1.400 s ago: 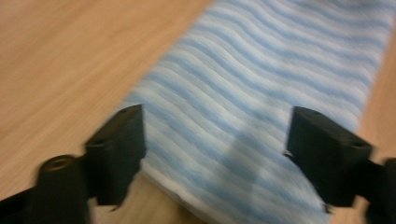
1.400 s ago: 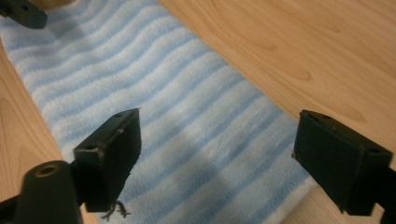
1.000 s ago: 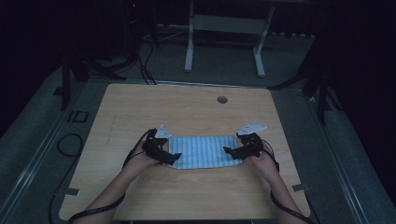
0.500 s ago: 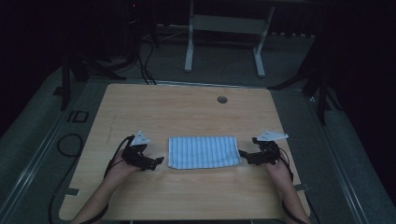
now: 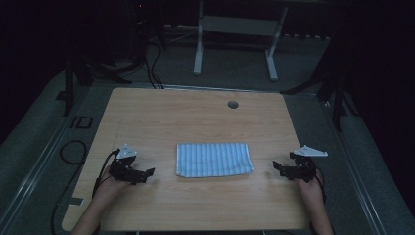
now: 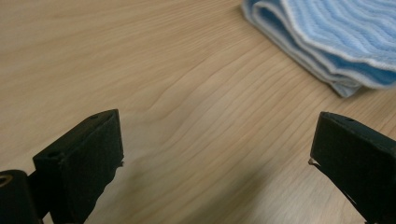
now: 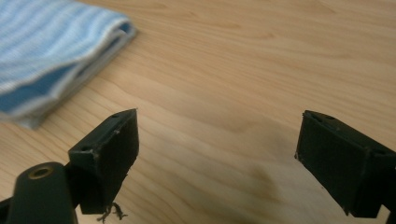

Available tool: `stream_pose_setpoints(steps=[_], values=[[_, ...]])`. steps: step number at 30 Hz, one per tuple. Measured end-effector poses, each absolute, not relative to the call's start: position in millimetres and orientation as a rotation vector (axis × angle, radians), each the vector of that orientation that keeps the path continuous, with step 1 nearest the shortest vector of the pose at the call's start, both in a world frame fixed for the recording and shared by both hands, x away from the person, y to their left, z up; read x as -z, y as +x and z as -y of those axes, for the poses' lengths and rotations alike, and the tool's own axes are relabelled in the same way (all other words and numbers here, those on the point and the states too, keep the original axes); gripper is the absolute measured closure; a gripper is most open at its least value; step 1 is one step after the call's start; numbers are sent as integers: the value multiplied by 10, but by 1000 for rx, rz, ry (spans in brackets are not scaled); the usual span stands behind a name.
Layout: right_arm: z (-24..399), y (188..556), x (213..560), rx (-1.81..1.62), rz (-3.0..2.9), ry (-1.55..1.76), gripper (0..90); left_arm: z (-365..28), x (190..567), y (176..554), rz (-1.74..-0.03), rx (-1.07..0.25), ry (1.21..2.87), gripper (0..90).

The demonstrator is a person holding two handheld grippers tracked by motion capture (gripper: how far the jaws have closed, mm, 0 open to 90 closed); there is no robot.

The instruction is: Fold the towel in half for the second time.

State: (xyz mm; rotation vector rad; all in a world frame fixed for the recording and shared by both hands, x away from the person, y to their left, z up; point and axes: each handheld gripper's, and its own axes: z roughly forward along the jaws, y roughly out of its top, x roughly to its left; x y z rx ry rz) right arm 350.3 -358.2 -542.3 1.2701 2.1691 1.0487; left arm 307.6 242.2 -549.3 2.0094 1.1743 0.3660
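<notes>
Towel [image 5: 214, 159]: lying folded at centre of the counter [image 5: 195, 117].
Left hand-held gripper [image 5: 147, 172]: sitting lower left, released, holding nothing.
Right hand-held gripper [image 5: 277, 169]: sitting lower right, released, holding nothing.

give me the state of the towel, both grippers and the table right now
striped towel: folded into a flat rectangle, lying on the table, touched by neither gripper
left gripper: open, holding nothing, low over the wood left of the towel
right gripper: open, holding nothing, low over the wood right of the towel
table: bare light wood around the towel, small round hole near the far edge
</notes>
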Motion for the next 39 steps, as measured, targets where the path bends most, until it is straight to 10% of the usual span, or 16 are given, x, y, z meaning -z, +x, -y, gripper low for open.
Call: stream_pose_setpoints(steps=[39], values=[[3958, 3179, 5516, -1046, -1850, 1453, 129, -2853, 5581, 2743, -1326, -523, 1800, 27]])
